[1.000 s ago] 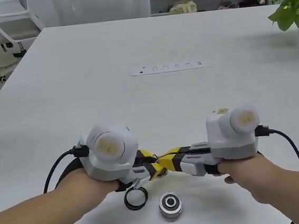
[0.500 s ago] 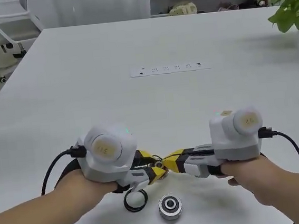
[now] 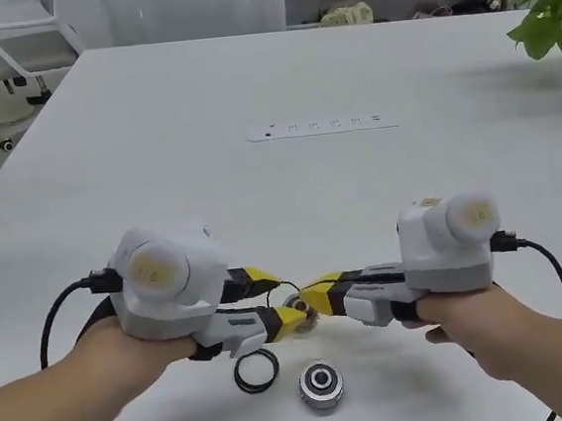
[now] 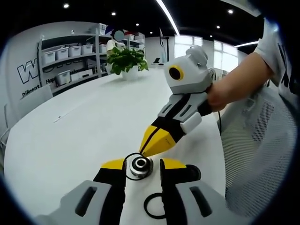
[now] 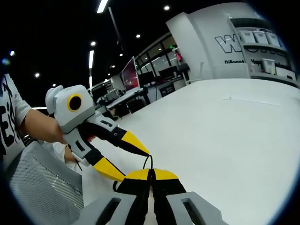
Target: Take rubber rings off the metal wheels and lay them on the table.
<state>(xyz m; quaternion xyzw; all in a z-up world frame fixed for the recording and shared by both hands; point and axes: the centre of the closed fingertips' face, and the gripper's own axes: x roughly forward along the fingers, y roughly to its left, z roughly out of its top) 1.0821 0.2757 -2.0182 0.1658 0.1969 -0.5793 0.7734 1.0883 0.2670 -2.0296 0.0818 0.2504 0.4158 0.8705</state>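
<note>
A person holds two tools low over a big white bench (image 3: 259,193). In the head view they meet near the bottom middle of the frame.

The left hand-held gripper (image 3: 277,296) grips a small round metal wheel (image 4: 140,167) between its two yellow tips. In the left gripper view the wheel sits low in the middle, with one tip on each side of it.

The right hand-held gripper (image 5: 151,176) has its yellow tips squeezed together. They pinch a thin black rubber ring (image 5: 149,163). In the left gripper view this ring is partly on the held wheel, and it sticks out toward the pointed tips that come in from the upper right.

Just below the tools in the head view, a loose black rubber ring (image 3: 237,374) lies flat on the bench. A second shiny metal wheel (image 3: 321,384) lies just to the right of it, a little apart.

Higher in the frame a flat white power strip (image 3: 321,126) lies on the bench. A green leafy plant (image 3: 545,6) is in the upper right corner.
</note>
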